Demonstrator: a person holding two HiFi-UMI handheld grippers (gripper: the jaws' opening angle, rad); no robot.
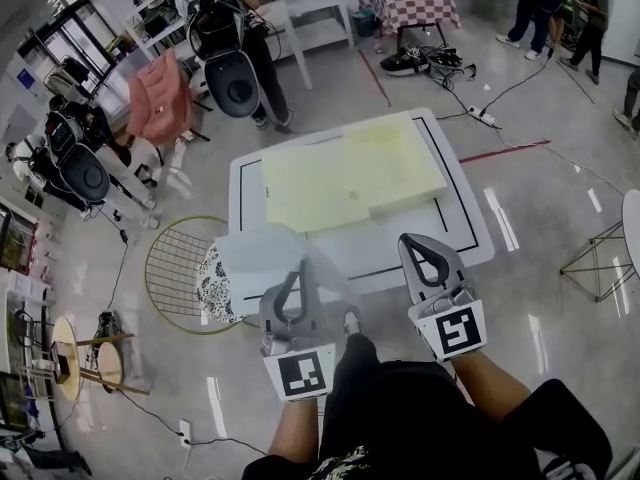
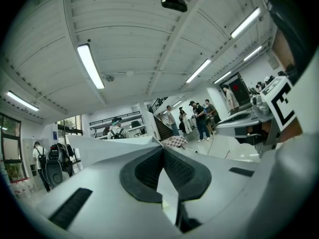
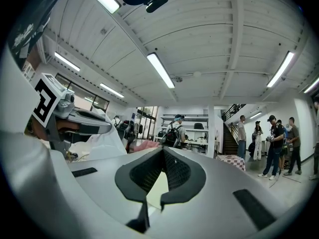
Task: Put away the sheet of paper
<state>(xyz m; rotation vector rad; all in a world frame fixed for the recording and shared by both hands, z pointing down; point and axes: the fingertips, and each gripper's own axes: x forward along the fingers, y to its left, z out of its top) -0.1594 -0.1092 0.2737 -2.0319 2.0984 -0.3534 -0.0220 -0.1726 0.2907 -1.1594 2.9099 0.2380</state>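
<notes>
A thin white sheet of paper (image 1: 258, 253) hangs over the near left corner of the white table (image 1: 455, 183). My left gripper (image 1: 303, 264) is shut on its right edge. In the left gripper view the jaws (image 2: 163, 148) meet, and the sheet (image 2: 109, 144) spreads away to the left. My right gripper (image 1: 406, 239) hovers over the table's near edge, jaws together with nothing in them. Its own view shows the tips (image 3: 163, 151) touching, with only pale yellow behind them. A large pale yellow pad (image 1: 340, 173) covers the middle of the table.
A gold wire chair (image 1: 175, 268) stands by the table's left corner. People with backpacks (image 1: 232, 68) and a pink item (image 1: 158, 98) crowd the far left. Cables (image 1: 480, 108) run over the floor behind, past a checkered table (image 1: 410, 6). A round table edge (image 1: 632, 228) shows at the right.
</notes>
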